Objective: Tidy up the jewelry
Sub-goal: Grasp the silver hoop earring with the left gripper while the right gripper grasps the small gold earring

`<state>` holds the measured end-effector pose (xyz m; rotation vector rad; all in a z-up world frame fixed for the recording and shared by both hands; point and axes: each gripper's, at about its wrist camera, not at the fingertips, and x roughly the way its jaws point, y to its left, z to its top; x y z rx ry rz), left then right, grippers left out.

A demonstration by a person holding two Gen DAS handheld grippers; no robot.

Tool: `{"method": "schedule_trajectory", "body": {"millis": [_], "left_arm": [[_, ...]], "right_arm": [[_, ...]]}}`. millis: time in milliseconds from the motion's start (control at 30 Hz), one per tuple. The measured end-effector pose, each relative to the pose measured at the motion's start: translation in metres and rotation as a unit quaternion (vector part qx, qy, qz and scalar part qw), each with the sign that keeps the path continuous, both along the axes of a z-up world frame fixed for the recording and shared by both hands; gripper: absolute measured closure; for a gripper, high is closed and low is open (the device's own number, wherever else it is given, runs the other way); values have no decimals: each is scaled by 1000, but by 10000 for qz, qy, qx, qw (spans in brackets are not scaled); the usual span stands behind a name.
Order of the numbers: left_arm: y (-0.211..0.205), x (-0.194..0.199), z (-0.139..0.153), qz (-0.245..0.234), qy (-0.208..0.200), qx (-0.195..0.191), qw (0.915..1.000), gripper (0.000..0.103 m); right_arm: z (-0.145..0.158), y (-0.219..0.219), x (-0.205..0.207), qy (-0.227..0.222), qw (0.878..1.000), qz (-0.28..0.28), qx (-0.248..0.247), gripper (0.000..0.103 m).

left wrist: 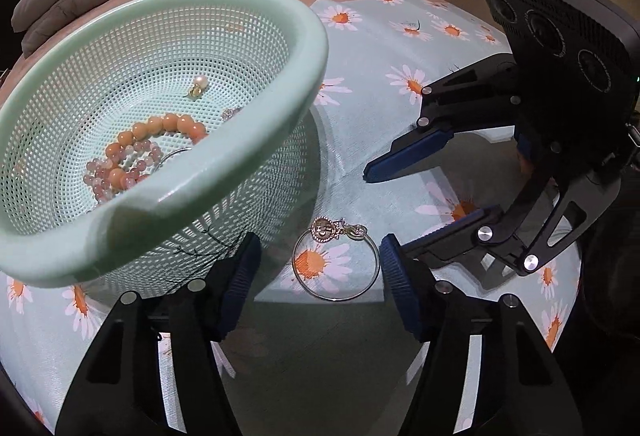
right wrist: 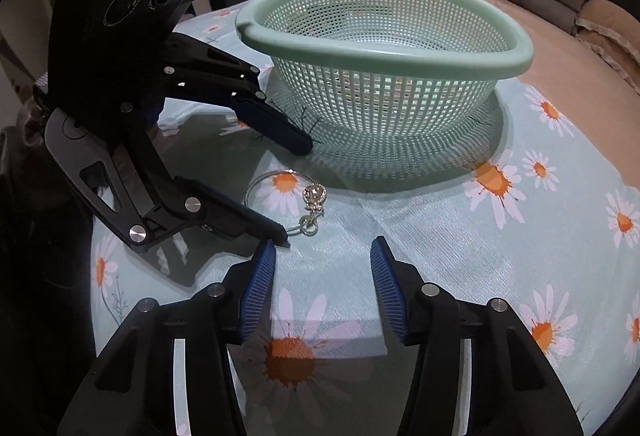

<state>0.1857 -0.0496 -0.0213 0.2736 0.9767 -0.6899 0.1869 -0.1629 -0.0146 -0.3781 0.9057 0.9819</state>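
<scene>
Left gripper (left wrist: 320, 268): jaws partly apart, holding nothing; the silver bangle lies on the cloth in the gap between its blue pads (left wrist: 400, 288), touching neither that I can see.
Right gripper (right wrist: 323, 268): jaws partly apart and empty, only daisy cloth between the pads (it hangs just off the left gripper's far side, fingertips aimed toward the bangle).
Silver bangle (left wrist: 335, 264): thin ring with a round charm (left wrist: 323, 230) at its clasp end; between the left fingertips, and just ahead and left of the right gripper.
Basket (left wrist: 276, 140): mint-green mesh, ahead and left of the left gripper, its wall close beside the left finger; ahead of the right gripper, beyond the bangle.
In the basket: peach and pink bead bracelets (left wrist: 160, 140), a pearl piece (left wrist: 198, 86).
Surface: daisy-print cloth (right wrist: 480, 244) on a bed.
</scene>
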Motion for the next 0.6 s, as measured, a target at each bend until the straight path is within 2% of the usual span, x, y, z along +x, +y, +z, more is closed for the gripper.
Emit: {"method": "schedule_trajectory", "body": {"millis": [100,133,233,400,600], "left_arm": [[7,3,0,23,41,-43,10000,53],[7,3,0,39,24,-22,10000,55],[5,3,-1,31,-14,83,10000,58],[10,4,0,77,65,-62,9999,58],[25,-1,3,227,159,-218,9994,58]], "right_arm": [[0,8,1,-45,10000,41,-16,63],[0,9,1,-51,10000,69,-3,68],[-2,15,-1,-24,9998,192,6,80],[-2,18,-3,43,9995,306,40,98],[-1,13,-7,93,9996,262,25,101]]}}
